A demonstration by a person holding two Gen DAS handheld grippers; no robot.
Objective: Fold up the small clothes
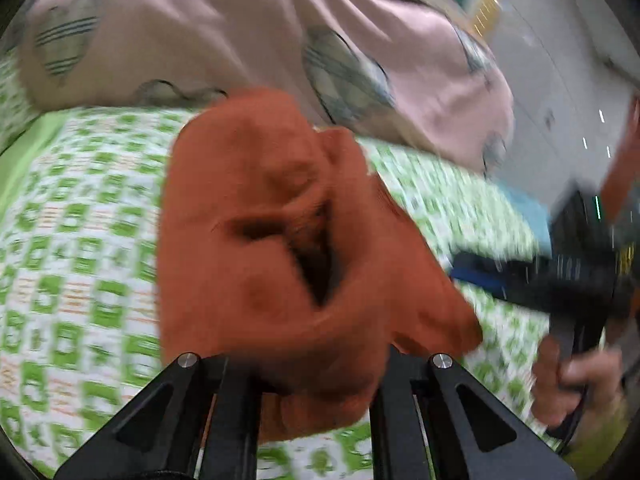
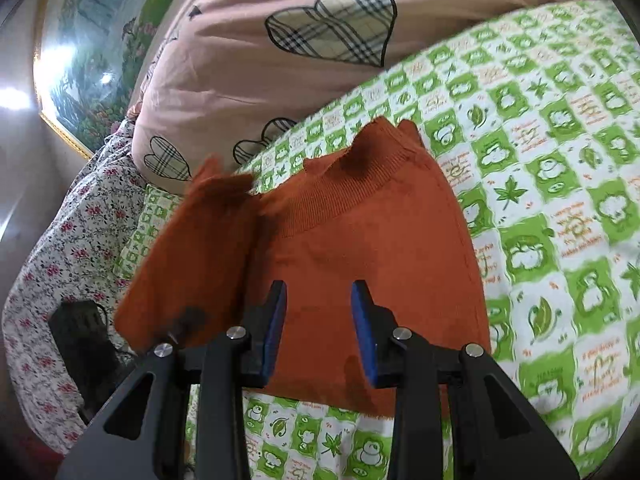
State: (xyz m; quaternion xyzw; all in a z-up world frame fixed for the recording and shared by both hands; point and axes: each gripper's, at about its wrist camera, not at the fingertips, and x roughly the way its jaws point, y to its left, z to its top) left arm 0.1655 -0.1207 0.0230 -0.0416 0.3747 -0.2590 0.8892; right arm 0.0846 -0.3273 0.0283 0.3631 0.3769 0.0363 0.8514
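A small rust-orange knit garment [image 2: 360,248] lies on the green-and-white checked bedsheet [image 2: 560,200]. In the left wrist view the same garment [image 1: 280,240] hangs bunched in front of the camera and covers the fingertips of my left gripper [image 1: 316,364], which is shut on it and lifts it above the sheet. My right gripper [image 2: 319,320] is open and empty, its blue pads [image 2: 276,328] just above the garment's flat part. The right gripper also shows blurred in the left wrist view [image 1: 572,276], held by a hand. In the right wrist view one side of the garment [image 2: 192,256] is raised at the left.
A pink quilt with plaid hearts [image 2: 304,40] is piled at the back of the bed. A floral cloth [image 2: 60,240] and a dark object [image 2: 84,344] lie at the left. A framed picture [image 2: 92,52] hangs on the wall. The floor [image 1: 560,60] shows past the bed.
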